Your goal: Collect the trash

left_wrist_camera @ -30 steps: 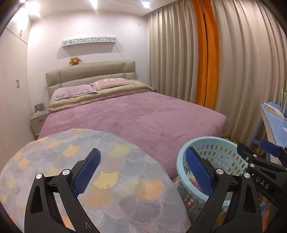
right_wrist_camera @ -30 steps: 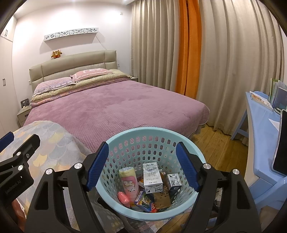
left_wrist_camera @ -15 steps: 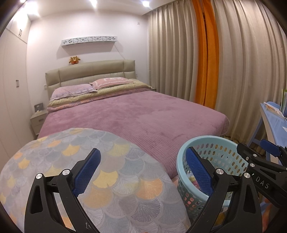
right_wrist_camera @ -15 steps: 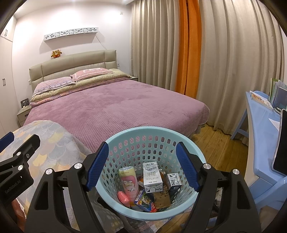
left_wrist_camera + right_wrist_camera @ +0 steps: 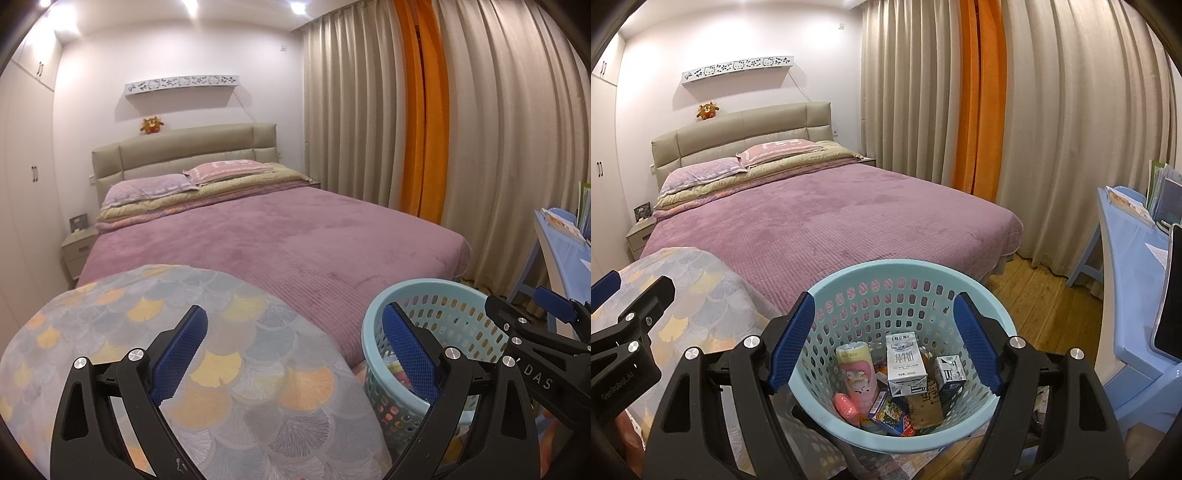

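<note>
Since the basket (image 5: pixel 897 435) already holds a milk carton (image 5: pixel 904 360), a pink can (image 5: pixel 857 373), a smaller carton (image 5: pixel 948 373) and some wrappers, the collecting is judged to be largely done. No loose trash can be seen on the bed (image 5: pixel 827 221), the patterned table (image 5: pixel 207 354) or the floor (image 5: pixel 1034 295). Both the left claw (image 5: pixel 293 352) and the right claw (image 5: pixel 884 341) are held wide open, with nothing gripped. What lies under the cartons cannot be made out, and the basket's base is cut off (as is the near floor).
</note>
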The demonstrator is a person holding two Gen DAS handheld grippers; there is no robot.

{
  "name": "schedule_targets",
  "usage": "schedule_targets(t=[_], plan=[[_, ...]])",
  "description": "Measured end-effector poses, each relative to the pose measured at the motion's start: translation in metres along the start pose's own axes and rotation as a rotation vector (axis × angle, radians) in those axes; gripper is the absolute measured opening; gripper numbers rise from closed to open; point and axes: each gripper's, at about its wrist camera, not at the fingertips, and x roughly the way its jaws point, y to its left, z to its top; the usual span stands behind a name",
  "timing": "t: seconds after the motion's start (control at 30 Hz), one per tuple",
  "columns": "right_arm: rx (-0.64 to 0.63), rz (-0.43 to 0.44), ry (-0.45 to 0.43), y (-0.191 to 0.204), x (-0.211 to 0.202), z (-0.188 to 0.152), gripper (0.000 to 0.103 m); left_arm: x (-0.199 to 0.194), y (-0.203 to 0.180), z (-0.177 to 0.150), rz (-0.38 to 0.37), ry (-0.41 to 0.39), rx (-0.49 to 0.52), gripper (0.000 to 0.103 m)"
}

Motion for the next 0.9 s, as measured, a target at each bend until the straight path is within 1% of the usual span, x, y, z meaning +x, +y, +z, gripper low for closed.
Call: schedule_targets(t=[0.4, 0.53, 0.67, 0.9], plan=[[0.000, 0.002, 0.000, 0.000, 0.000, -0.001, 0.073, -0.002, 0.000, 0.001, 0.002, -0.001, 0.006, 0.093], [0.001, 0.002, 0.000, 0.000, 0.000, -0.001, 0.073, -0.008, -0.003, 0.003, 0.019, -0.043, 0.014, 0.093], [0.009, 0.003, -0.004, -0.003, -0.005, -0.001, 0.074, -0.003, -0.005, 0.003, 0.009, -0.017, 0.008, 0.093], [0.024, 0.012, -0.011, -0.009, -0.018, 0.002, 0.073, -0.019, -0.012, 0.009, 0.011, -0.028, 0.006, 0.093]])
